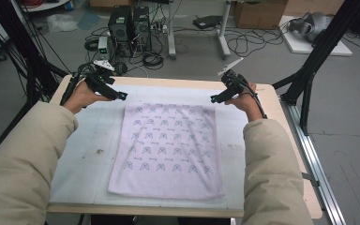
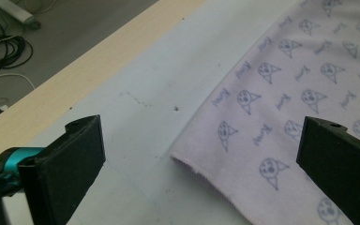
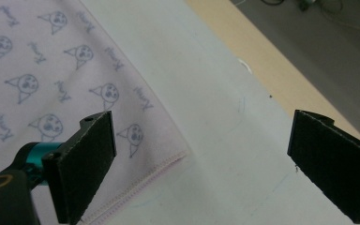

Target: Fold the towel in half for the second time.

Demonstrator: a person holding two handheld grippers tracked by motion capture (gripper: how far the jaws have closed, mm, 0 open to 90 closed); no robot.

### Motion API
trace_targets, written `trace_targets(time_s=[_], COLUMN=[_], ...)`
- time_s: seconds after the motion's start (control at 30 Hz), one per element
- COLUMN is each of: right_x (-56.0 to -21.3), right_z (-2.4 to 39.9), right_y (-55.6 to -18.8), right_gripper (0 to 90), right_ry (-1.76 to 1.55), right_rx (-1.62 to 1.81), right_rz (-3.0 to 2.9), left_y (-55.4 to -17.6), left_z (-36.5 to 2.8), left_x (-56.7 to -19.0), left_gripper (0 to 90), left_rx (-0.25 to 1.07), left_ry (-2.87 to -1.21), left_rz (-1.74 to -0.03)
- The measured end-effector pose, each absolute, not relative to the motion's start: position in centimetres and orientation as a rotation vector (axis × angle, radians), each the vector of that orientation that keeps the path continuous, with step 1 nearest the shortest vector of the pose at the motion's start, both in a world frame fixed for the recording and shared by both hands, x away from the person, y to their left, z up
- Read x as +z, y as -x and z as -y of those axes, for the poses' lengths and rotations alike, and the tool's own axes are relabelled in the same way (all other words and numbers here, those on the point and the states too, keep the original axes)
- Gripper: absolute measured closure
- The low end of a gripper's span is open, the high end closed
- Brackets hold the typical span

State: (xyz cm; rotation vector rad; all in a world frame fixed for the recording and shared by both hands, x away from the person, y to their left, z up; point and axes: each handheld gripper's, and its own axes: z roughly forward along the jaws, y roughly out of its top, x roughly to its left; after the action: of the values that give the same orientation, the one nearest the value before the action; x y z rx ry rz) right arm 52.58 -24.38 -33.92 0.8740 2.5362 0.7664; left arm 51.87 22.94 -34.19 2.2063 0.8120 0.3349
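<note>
A pale pink towel (image 1: 168, 149) printed with small grey-blue figures lies spread flat on the white mat. My left gripper (image 1: 120, 96) hovers just off the towel's far left corner (image 2: 174, 156), jaws wide open and straddling that corner with nothing between them. My right gripper (image 1: 214, 99) hovers at the towel's far right corner (image 3: 183, 153), also wide open, the corner lying between its jaws. Both grippers are above the cloth, not touching it as far as I can see.
The white mat (image 1: 89, 140) covers a wooden table (image 1: 288, 140). Black frame posts (image 1: 309, 79) stand at both sides. Computer towers (image 1: 129, 26), cables and boxes sit on the floor beyond the far edge.
</note>
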Motion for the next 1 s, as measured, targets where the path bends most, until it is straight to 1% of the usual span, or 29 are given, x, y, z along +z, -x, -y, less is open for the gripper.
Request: trace_targets(time_s=[0.13,0.2,0.3,0.37,0.4,0.57,0.73,0.9,1.0], right_x=[-35.2,-35.6,-36.3,-36.6,-36.9,-37.8,-38.4,-39.2,-39.8], right_z=[23.8,23.8,23.5,23.4,23.2,23.0,23.0,23.0,22.9], right_y=[-53.0,-53.2,-53.5,-53.7,-53.8,-54.1,-54.4,-54.7,-54.9], right_gripper=[7.9,18.4,21.2,26.9,27.5,37.7,42.4,44.6,48.0], right_ry=[-0.876,-0.891,-0.905,-0.907,-0.923,-0.957,-0.977,-1.002,-1.007], right_rx=[0.718,0.747,0.716,0.714,0.693,0.646,0.611,0.58,0.551], right_rz=[-2.587,-2.607,-2.613,-2.626,-2.624,-2.629,-2.644,-2.667,-2.687], left_y=[-52.4,-52.7,-53.0,-53.3,-53.4,-53.6,-53.9,-54.2,-54.4], left_z=[-23.1,-23.1,-22.9,-22.7,-22.6,-22.0,-21.7,-21.2,-20.9], left_x=[-35.2,-35.6,-36.2,-36.7,-36.9,-37.7,-38.2,-39.0,-39.4], left_gripper=[2.4,2.4,2.4,3.2,4.3,11.1,14.4,16.6,21.1], left_rx=[0.32,0.315,0.309,0.297,0.296,0.283,0.24,0.209,0.197], left_ry=[-2.25,-2.253,-2.259,-2.27,-2.276,-2.307,-2.274,-2.285,-2.268], left_rz=[-0.855,-0.874,-0.907,-0.933,-0.945,-0.962,-0.998,-1.036,-1.065])
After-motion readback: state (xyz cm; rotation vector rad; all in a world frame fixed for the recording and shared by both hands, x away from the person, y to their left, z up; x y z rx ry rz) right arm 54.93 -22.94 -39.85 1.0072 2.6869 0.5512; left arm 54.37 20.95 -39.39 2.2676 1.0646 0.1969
